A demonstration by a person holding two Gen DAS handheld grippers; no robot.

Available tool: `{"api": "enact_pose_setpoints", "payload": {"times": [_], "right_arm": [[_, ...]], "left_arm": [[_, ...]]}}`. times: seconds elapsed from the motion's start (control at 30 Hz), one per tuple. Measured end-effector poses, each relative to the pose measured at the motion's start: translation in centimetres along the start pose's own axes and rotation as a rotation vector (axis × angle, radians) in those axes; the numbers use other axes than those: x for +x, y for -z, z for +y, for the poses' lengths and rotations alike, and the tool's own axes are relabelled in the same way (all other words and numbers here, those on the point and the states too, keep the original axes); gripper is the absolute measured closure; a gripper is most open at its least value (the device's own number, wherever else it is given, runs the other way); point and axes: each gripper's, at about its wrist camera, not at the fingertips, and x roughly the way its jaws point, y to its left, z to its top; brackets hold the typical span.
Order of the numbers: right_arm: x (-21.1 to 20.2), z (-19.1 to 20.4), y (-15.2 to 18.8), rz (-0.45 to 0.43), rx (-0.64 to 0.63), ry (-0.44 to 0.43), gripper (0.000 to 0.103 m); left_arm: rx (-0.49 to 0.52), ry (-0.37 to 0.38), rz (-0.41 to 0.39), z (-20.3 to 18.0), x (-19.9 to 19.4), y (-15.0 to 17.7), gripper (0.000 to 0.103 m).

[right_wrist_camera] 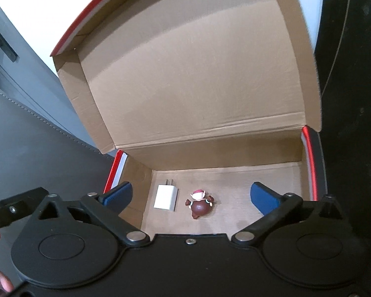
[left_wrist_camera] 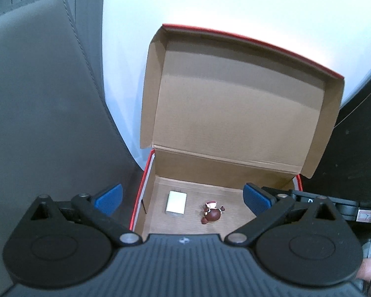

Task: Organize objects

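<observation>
A cardboard box [left_wrist_camera: 235, 165] with red outer edges stands with its lid flipped up at the back. On its floor lie a white charger plug [left_wrist_camera: 176, 203] and, just right of it, a small brown figurine with a red and white cap [left_wrist_camera: 212, 212]. My left gripper [left_wrist_camera: 183, 198] hangs above the box, open, blue pads wide apart, nothing between them. In the right wrist view the same box [right_wrist_camera: 210, 156] holds the charger [right_wrist_camera: 166, 197] and the figurine [right_wrist_camera: 199, 206]. My right gripper [right_wrist_camera: 193, 196] is open above them, holding nothing.
A grey stitched cushion surface [left_wrist_camera: 42, 104] lies left of the box, on a white table [left_wrist_camera: 235, 5]. Dark equipment [left_wrist_camera: 353, 148] stands to the right. A black gripper part [right_wrist_camera: 12, 208] and fingers of a hand [right_wrist_camera: 0, 282] show at the lower left of the right wrist view.
</observation>
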Motion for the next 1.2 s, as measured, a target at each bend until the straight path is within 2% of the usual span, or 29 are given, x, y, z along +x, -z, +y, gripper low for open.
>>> {"api": "enact_pose_setpoints", "payload": {"times": [0.27, 0.7, 1.03, 1.2], "right_arm": [[-3.6, 0.4, -0.1, 0.011, -0.018, 0.035, 0.0], [-9.7, 0.3, -0.1, -0.011, -0.003, -0.028, 0.0], [-12.9, 1.0, 2.4, -0.024, -0.085, -0.017, 0.0], [-14.4, 1.1, 3.9, -0.022, -0.08, -0.031, 0.0]], "left_arm": [[0.004, 0.026, -0.006, -0.3, -2.9, 0.5, 0.0], [0.028, 0.063, -0.009, -0.1, -7.2, 1.4, 0.0], [0.022, 0.097, -0.027, 0.0, -10.0, 3.8, 0.0], [0.031, 0.119, -0.044, 0.0, -11.3, 4.8, 0.0]]}}
